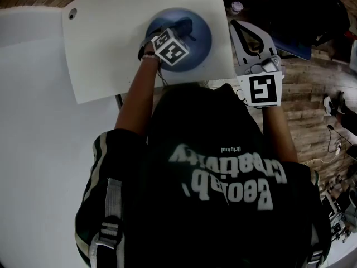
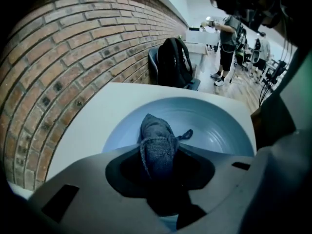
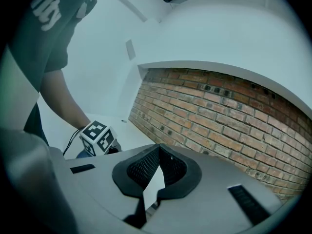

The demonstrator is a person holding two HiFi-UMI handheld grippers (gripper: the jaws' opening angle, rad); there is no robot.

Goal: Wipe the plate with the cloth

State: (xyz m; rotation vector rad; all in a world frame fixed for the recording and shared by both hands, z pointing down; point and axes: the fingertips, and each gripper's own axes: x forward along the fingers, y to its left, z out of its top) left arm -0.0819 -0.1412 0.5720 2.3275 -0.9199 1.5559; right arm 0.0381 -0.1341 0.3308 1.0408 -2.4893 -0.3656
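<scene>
cloth [image 2: 157, 143] gripped in left claw [image 2: 158, 155], lying in blue plate [image 2: 214, 126] on right part of white worktop [image 1: 111, 38]. held right claw [image 3: 157, 152] closed, empty, just past worktop's right edge.

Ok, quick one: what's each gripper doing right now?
Left gripper: shut on the cloth, over the plate.
Right gripper: shut, nothing between its jaws.

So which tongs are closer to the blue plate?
Left. The left tongs sit over the round blue plate, shut on the grey knitted cloth lying in it. The right tongs are shut and empty, past the white tabletop edge.
</scene>
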